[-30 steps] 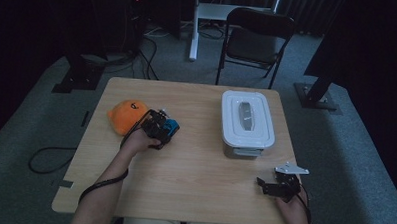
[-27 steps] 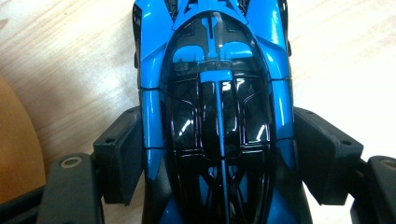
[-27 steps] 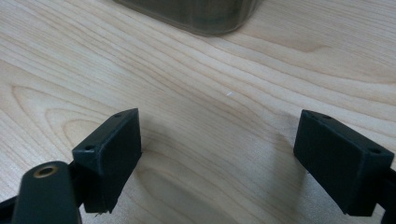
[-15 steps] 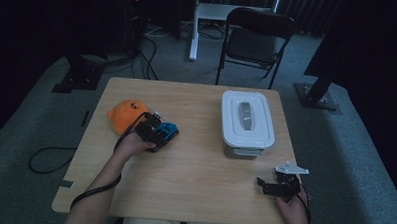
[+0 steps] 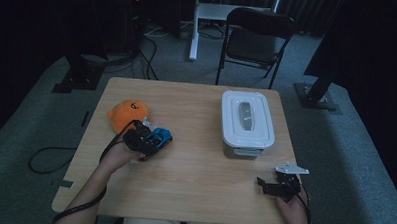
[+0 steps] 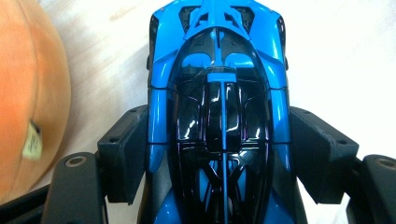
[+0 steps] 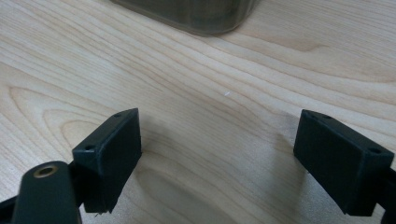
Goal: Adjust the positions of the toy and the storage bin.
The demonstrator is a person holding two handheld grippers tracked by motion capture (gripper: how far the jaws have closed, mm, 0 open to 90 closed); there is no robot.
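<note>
A: Item one, high view: blue and black toy racing car (image 5: 158,137), glossy plastic, at the left half of the pale wooden table (image 5: 193,192); carried by the left gripper (image 5: 148,142), the person's left hand (image 5: 116,154) behind it; soft orange plush toy (image 5: 130,112) just beside it on the far left; white lidded plastic storage box (image 5: 246,122) well apart to the right.

B: And the other tool?

A: Right gripper (image 5: 279,186), black with a grey plate on top, at the near right edge of the table, near the box's front corner; nothing in it.

B: Item two, left gripper view?

A: The car (image 6: 217,116) lies lengthwise between the two black jaws, long axis running along the gripper's own line, one end pointing away from the camera; both pads press its blue flanks; clenched on the car; the jaws have just been closing a little upon it; orange plush (image 6: 28,93) at the left margin.

B: Item three, right gripper view?

A: Jaws standing wide apart over bare wood, released; box base (image 7: 187,14) ahead at the top; judged: left hand is the carrier, box lies to its right, and the right gripper is nearer the box.
</note>
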